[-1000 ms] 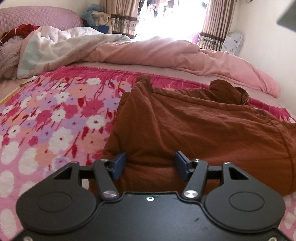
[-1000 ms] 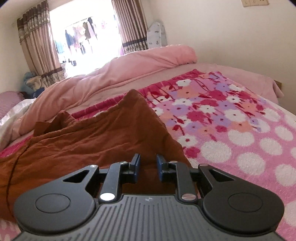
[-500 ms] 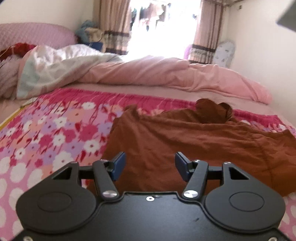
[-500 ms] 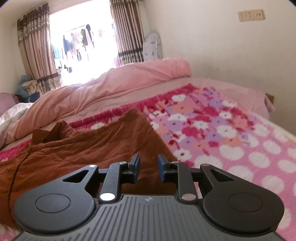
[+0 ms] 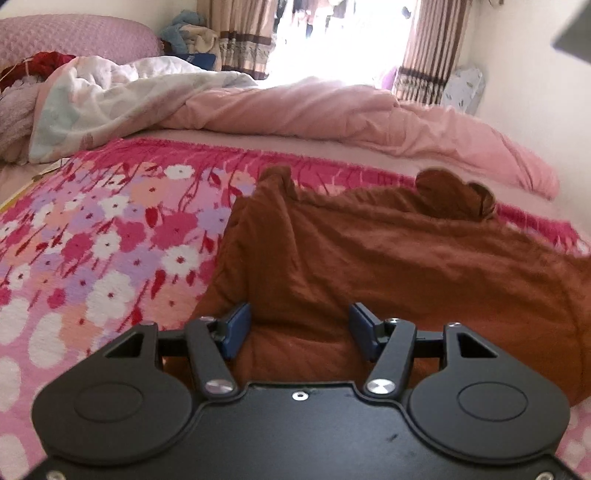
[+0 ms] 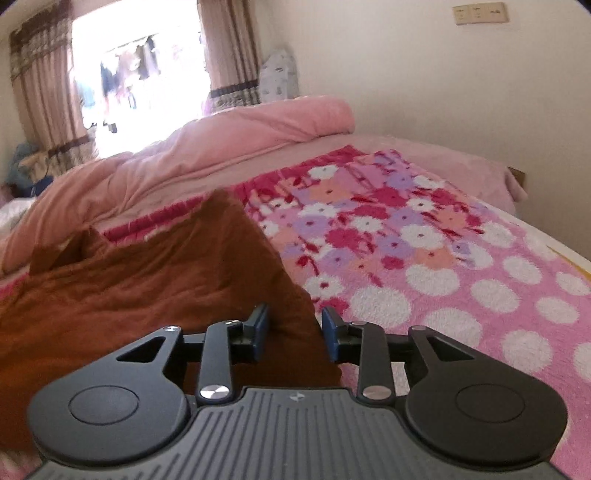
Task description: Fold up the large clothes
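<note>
Indoors, floral blanket (image 5: 92, 236), pink duvet (image 5: 332, 110), curtained window (image 6: 140, 74)

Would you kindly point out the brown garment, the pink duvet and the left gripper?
brown garment (image 5: 369, 266), left wrist view, middle of the spread cloth.
pink duvet (image 5: 332, 110), left wrist view, top of the roll.
left gripper (image 5: 299, 330), left wrist view, between the open fingertips.

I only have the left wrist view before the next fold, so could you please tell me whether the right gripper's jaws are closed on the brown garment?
Observer: No. The right gripper has its jaws apart, with a corner of the brown garment lying between them.
Operator: Which side of the garment is that, please?
Observer: Its right side in that view; the floral blanket lies bare just beyond it.
Operator: What bounds the bed there?
Observer: A pale wall with a switch plate high up.
</note>
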`<state>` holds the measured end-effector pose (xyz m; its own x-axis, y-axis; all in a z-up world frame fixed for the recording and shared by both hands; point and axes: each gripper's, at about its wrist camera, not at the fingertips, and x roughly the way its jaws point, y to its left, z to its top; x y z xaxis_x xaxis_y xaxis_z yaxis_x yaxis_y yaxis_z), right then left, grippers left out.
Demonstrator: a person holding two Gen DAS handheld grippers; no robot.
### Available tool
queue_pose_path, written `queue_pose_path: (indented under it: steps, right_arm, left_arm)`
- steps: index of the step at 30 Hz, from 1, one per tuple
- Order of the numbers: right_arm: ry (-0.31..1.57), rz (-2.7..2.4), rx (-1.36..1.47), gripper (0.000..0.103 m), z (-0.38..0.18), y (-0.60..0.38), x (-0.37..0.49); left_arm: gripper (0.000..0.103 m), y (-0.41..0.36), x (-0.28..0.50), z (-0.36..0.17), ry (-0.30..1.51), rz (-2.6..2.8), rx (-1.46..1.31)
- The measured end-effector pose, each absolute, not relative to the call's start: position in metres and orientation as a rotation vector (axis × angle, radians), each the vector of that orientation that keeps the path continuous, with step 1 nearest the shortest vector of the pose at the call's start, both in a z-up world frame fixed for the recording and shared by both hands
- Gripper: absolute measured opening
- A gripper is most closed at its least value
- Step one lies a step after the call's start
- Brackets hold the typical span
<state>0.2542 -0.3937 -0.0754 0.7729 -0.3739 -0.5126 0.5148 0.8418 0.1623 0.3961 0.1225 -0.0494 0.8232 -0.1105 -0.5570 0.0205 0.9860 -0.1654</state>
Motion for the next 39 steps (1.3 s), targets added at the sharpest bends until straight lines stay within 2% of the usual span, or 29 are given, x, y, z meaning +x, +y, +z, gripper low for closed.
queue_pose_path:
  steps: [9,12,18,27,39]
  right_arm:
    - [0.405,-0.208,0.201,0.048,-0.032,-0.278,0.254]
    - [0.424,-0.091,0.152,0.051,-0.033,-0.229,0.264]
    - [0.484,-0.091,0.076,0.052,-0.056,-0.17,0.291]
    - [0.542,-0.131,0.106,0.056,-0.082,-0.165,0.3]
    - [0.553,-0.136,0.105,0.056,-0.086,-0.163,0.302]
  left_arm:
    - [0.061,0.143,0.34,-0.027,0.53,-0.049,-0.284]
    - [0.062,0.152,0.319,-0.032,0.517,-0.033,-0.358]
    - [0.064,0.173,0.3,-0.059,0.553,-0.026,-0.581]
    - [0.064,0.178,0.322,-0.084,0.574,-0.016,-0.799]
    - [0.069,0.178,0.361,-0.097,0.549,0.011,-0.879]
